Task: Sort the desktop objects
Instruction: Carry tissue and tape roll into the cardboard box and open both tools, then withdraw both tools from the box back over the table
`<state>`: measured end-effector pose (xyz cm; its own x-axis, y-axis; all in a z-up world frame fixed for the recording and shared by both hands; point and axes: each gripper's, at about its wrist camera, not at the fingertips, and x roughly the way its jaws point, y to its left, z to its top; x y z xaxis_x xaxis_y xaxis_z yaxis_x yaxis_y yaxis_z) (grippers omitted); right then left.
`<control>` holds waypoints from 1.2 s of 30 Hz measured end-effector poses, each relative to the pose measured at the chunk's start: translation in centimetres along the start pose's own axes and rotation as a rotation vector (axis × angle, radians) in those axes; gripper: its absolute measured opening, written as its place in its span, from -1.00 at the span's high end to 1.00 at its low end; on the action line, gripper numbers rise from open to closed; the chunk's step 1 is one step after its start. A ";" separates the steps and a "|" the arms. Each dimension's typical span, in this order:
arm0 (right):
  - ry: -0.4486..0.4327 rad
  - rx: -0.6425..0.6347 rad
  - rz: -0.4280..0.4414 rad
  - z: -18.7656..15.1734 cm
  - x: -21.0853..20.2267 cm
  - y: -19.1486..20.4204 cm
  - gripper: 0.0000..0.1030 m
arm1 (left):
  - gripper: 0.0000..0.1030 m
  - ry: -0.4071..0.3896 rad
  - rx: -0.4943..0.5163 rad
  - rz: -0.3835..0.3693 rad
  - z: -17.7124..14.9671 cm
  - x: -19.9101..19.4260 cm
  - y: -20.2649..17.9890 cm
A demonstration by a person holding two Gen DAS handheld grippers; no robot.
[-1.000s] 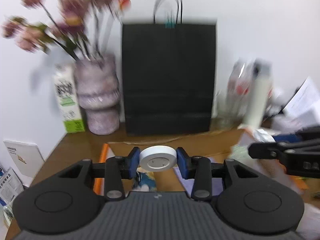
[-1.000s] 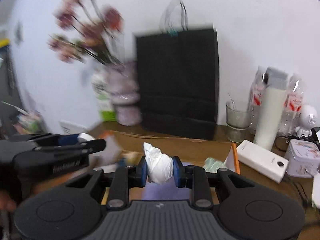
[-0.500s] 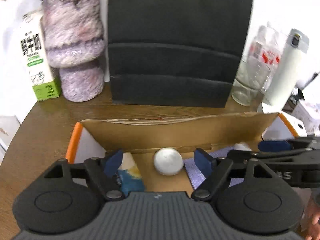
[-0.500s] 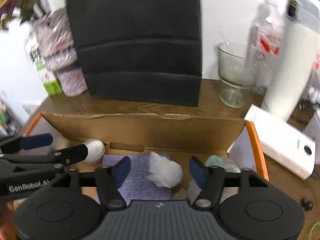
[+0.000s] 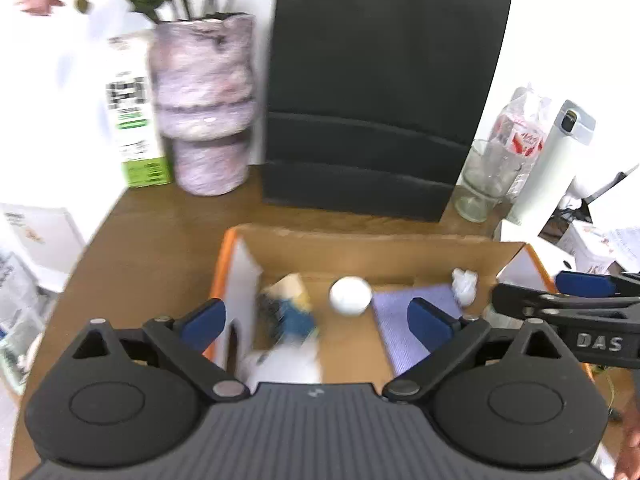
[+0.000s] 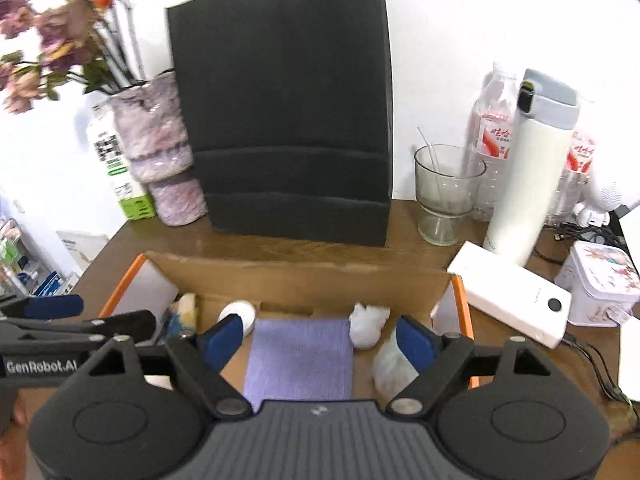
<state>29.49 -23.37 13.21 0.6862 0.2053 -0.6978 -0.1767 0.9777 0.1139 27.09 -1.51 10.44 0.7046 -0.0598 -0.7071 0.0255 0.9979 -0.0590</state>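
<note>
An open cardboard box (image 5: 360,246) (image 6: 304,280) with orange edges sits on the wooden desk. Inside lie a round white disc (image 5: 351,295) (image 6: 239,314), a crumpled white tissue (image 5: 464,285) (image 6: 366,326), a purple cloth (image 6: 300,356) (image 5: 412,320) and a blue-and-yellow packet (image 5: 288,308). My left gripper (image 5: 316,322) hovers over the box, jaws still opening, nothing between them; the disc lies below on the box floor. My right gripper (image 6: 318,338) is also opening and holds nothing, with the tissue lying in the box under its right side.
A black paper bag (image 6: 284,120) stands behind the box. A purple vase (image 5: 204,108) with flowers and a milk carton (image 5: 134,128) are at back left. A glass (image 6: 444,192), water bottles, a white flask (image 6: 532,168), a white power bank (image 6: 512,300) and a tin (image 6: 600,280) crowd the right.
Both grippers opened: the left let go of the white disc and the right let go of the tissue, and both things now lie in the box. Both grippers have since drawn back.
</note>
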 end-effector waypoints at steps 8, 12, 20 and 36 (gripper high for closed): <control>-0.162 -0.018 0.051 -9.5 -9.7 1.5 -0.65 | -1.00 -0.140 0.022 -0.031 -11.1 -8.8 0.3; -0.237 -0.024 0.080 -15.9 -14.1 2.3 -0.65 | -1.00 -0.153 0.023 -0.027 -17.3 -11.4 0.2; -0.257 -0.061 0.027 -26.8 -17.9 2.9 -0.70 | -1.00 -0.191 0.025 -0.006 -27.0 -14.5 0.5; -0.267 -0.051 0.002 -34.6 -20.6 1.4 -0.75 | -1.00 -0.198 0.025 -0.023 -32.4 -16.1 0.9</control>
<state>-9.34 -27.81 3.27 0.8465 0.2182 -0.4856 -0.2088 0.9751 0.0741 -7.21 -0.36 -1.03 0.8294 -0.0793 -0.5530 0.0588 0.9968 -0.0546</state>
